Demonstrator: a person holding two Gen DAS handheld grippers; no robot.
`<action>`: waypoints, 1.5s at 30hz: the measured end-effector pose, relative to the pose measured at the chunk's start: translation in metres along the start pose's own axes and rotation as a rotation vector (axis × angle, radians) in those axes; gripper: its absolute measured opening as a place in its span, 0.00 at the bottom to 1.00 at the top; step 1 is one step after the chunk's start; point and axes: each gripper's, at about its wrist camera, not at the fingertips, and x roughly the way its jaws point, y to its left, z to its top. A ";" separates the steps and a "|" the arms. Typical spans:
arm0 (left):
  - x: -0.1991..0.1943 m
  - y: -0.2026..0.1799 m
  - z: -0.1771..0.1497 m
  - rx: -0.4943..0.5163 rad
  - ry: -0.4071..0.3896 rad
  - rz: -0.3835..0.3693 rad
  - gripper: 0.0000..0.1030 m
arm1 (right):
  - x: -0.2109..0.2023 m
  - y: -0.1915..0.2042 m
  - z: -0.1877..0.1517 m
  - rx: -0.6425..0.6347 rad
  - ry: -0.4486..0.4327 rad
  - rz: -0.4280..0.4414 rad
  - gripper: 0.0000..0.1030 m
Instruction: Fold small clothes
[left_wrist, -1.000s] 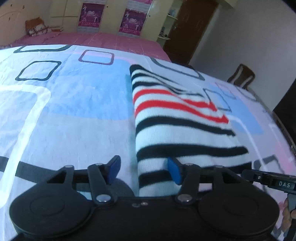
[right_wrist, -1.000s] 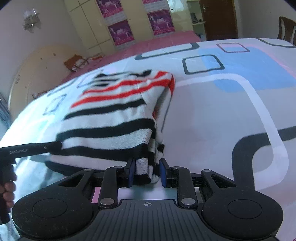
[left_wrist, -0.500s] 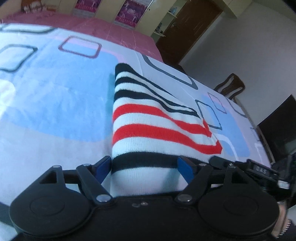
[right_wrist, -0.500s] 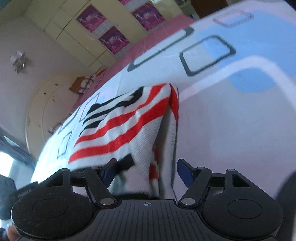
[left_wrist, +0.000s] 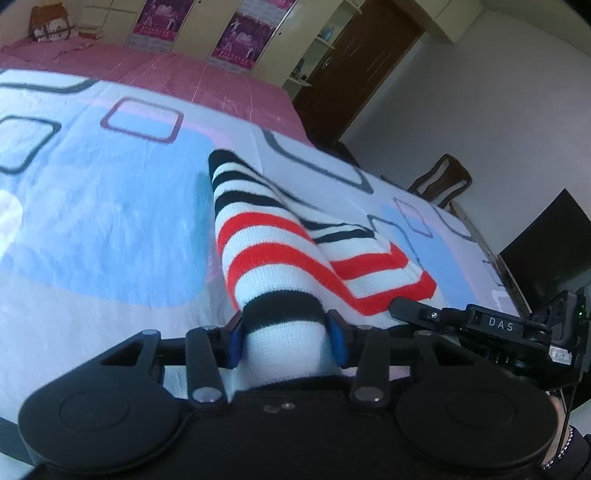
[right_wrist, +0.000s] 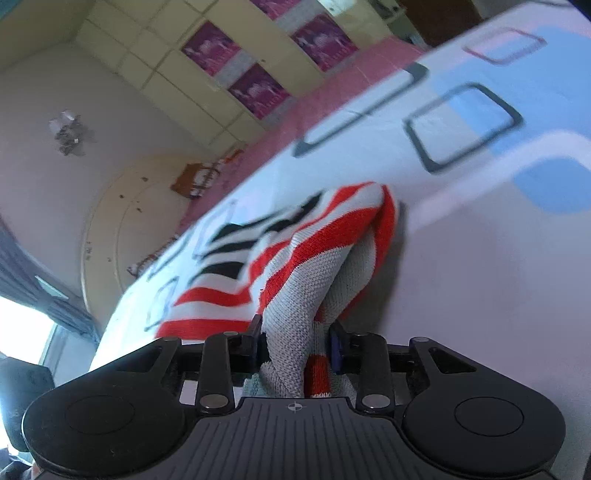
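A folded white knit sweater with black and red stripes (left_wrist: 273, 251) lies on the patterned bedsheet (left_wrist: 92, 221). My left gripper (left_wrist: 286, 341) is shut on the sweater's near left edge, the cloth bunched between its blue pads. My right gripper (right_wrist: 297, 345) is shut on the sweater (right_wrist: 295, 266) at its near right edge, with folded layers pinched between the fingers. The right gripper's black body also shows at the right of the left wrist view (left_wrist: 491, 325). The sweater's near end rises off the bed toward both grippers.
The bed's pink sheet (left_wrist: 147, 74) lies beyond the white and blue bedsheet. A wooden chair (left_wrist: 443, 181) and a dark screen (left_wrist: 546, 251) stand past the bed's right side. A brown door (left_wrist: 354, 70) and cupboards with purple posters (right_wrist: 236, 70) line the far wall.
Both grippers moved forward along the sweater and closed on it. The right one opened first, then shut further up; the left one went from open to shut. The near end is now lifted.
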 end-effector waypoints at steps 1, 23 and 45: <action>-0.006 0.001 0.003 0.007 -0.011 -0.001 0.42 | -0.001 0.008 0.000 -0.012 -0.003 0.005 0.32; -0.213 0.234 0.052 0.080 -0.144 0.096 0.42 | 0.180 0.272 -0.119 -0.113 0.000 0.104 0.32; -0.221 0.282 0.030 0.122 -0.099 0.247 0.49 | 0.225 0.278 -0.156 -0.056 0.058 -0.054 0.36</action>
